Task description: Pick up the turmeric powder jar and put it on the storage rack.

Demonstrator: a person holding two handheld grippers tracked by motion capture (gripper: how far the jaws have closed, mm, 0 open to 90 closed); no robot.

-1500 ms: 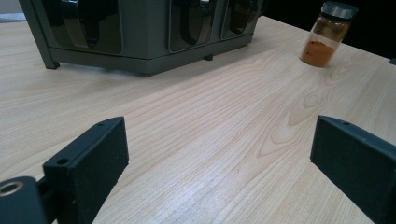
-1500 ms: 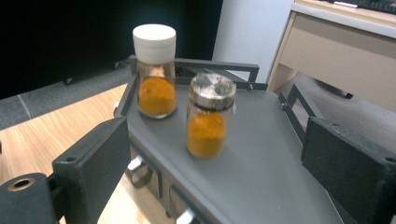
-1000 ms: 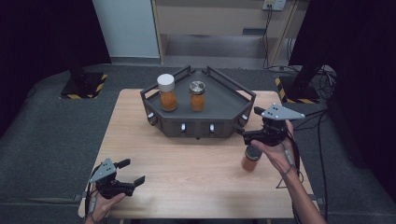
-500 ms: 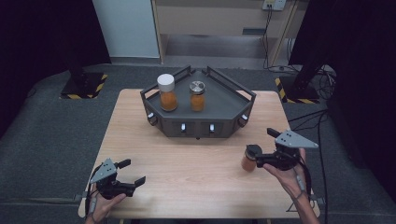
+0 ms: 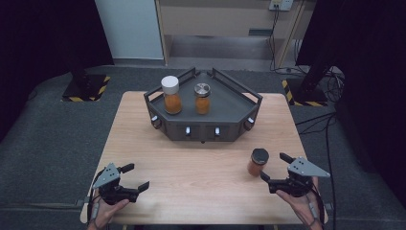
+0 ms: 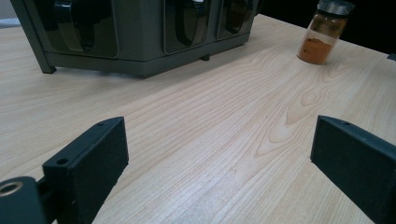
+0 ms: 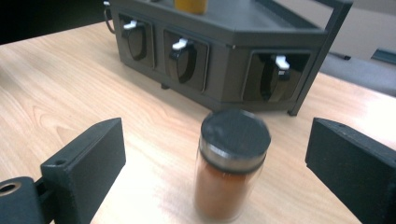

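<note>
Beside the spice jar [image 5: 258, 162], right gripper [image 5: 277, 168] gapes (touching nothing).

Two jars [image 5: 171, 95] stand on the rack [image 5: 232, 125]; a third jar [image 5: 258, 162] probably before its right end.

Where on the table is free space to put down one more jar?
Bare wood lies between the left gripper and the black-lidded jar, in front of the rack. It is crowded between that jar and the right gripper.

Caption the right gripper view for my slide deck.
Open right tongs bracket a dark-lidded spice jar before the rack.
</note>
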